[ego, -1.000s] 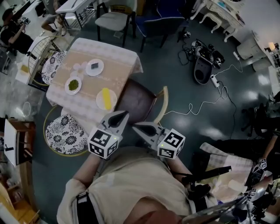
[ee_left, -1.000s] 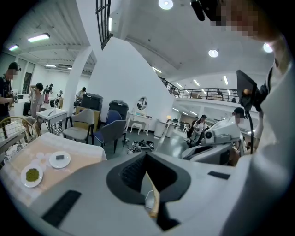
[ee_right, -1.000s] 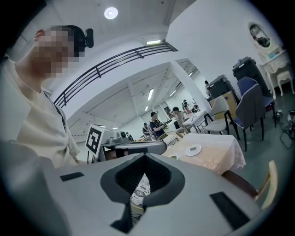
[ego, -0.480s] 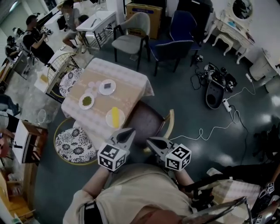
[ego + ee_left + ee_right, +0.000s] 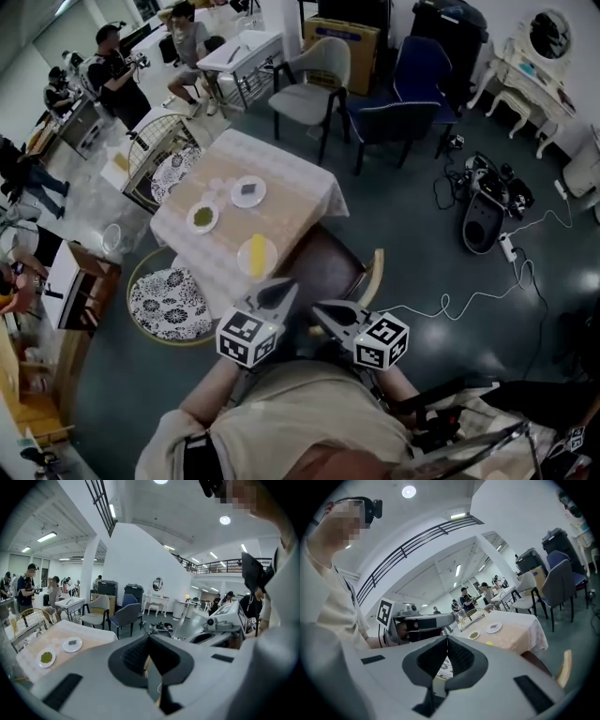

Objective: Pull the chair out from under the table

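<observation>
Our left claw (image 5: pixel 284 289) and right claw (image 5: pixel 322 309) are both pinched closed on nothing, hovering near the one dark brown round-seated chair with the pale wooden back (image 5: pixel 323 265). Its seat is half tucked under the one cloth-covered square surface (image 5: pixel 300 183). If we drag carelessly, the hanging cloth might snag and slide the three white plates (image 5: pixel 248 192).

Three white plates sit close together: plate with yellow food (image 5: pixel 257 255), plate with green food (image 5: pixel 202 217), plate with dark piece (image 5: pixel 248 191). Floral round seat (image 5: pixel 167 302) at lower left. Beige armchair (image 5: pixel 309 94) just beside blue chair (image 5: pixel 403 103). White cable (image 5: pixel 469 295) lies in loops at right.
</observation>
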